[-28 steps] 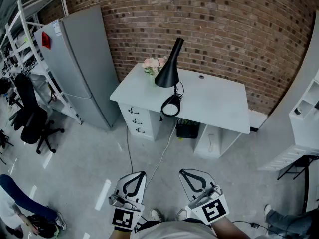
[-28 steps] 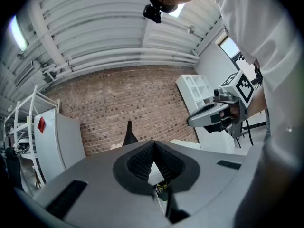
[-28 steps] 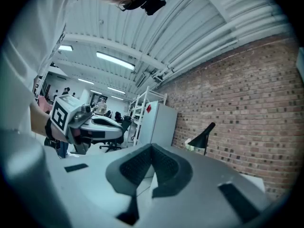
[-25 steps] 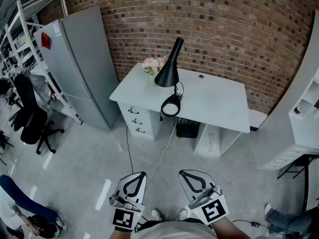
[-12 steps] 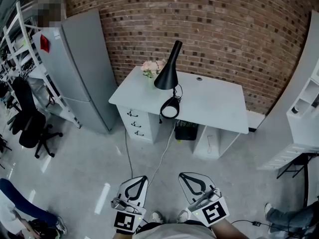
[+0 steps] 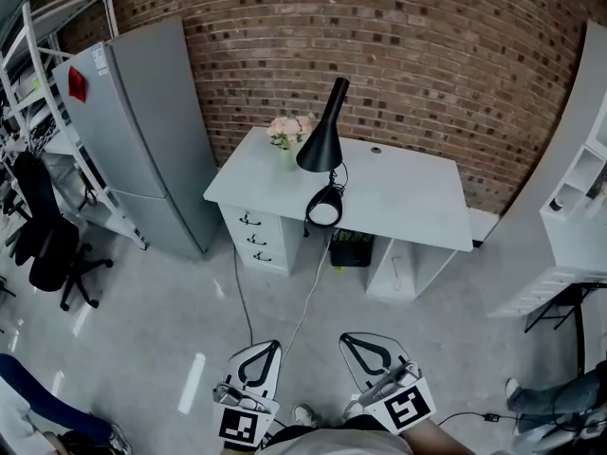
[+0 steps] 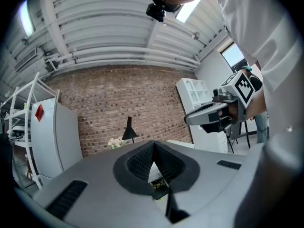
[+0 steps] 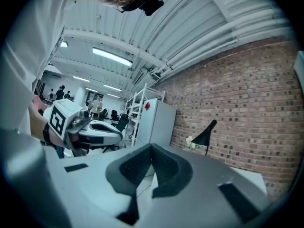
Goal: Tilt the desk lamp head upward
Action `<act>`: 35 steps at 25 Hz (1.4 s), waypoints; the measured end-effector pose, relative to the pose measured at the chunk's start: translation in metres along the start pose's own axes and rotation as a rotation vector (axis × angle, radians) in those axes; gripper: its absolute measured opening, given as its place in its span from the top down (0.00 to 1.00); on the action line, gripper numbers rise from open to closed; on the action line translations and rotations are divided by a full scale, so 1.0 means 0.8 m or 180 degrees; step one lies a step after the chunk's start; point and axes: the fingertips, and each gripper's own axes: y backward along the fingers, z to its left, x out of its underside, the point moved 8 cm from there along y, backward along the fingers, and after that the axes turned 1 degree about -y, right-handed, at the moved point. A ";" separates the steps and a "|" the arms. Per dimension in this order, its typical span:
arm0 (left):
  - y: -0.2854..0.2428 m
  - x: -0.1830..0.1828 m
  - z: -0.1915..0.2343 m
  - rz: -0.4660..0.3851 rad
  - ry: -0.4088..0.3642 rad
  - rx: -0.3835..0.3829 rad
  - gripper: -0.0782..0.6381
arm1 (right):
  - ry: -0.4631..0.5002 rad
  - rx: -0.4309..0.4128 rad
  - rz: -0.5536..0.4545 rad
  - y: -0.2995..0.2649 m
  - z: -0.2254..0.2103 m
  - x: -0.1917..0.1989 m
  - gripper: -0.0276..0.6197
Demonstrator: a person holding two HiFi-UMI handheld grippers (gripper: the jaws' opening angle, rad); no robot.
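While the person stands on the grey floor [image 6: 171, 320] well back from the white desk [image 6: 408, 197], the left gripper [image 6: 269, 345] and the right gripper [image 6: 347, 337] are held low in front of the body, side by side and apart from each other, both aimed toward the desk. Each gripper's own view shows its two jaws brought together at the tips, with only a teardrop gap behind them and nothing held between. The black desk lamp [image 6: 321, 145] stands on the desk, left of its middle. Its cone-shaped head flares downward and to the left, the narrow end rising toward the brick wall [image 6: 427, 55], and its round base [image 6: 325, 207] sits at the desk's front edge. A cord [image 6: 309, 287] drops from the desk front to the floor. A small bunch of pale flowers [image 6: 287, 127] stands just beside the lamp head, toward the desk's rear left. A tall grey cabinet [image 6: 142, 131] stands left of the desk, and a black office chair [image 6: 43, 245] is further left. Both gripper views show the lamp small and distant beyond the closed tips.
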 end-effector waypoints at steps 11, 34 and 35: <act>-0.010 0.027 0.017 -0.0083 0.0177 0.0173 0.88 | -0.0019 0.0149 0.0084 -0.020 0.015 0.007 0.93; -0.273 0.045 0.089 0.0183 0.0438 -0.0179 0.88 | -0.0131 -0.0103 -0.0157 -0.157 -0.242 0.061 0.93; -0.288 0.047 0.090 0.0194 0.0439 -0.0188 0.88 | -0.0117 -0.0131 -0.0153 -0.162 -0.255 0.063 0.93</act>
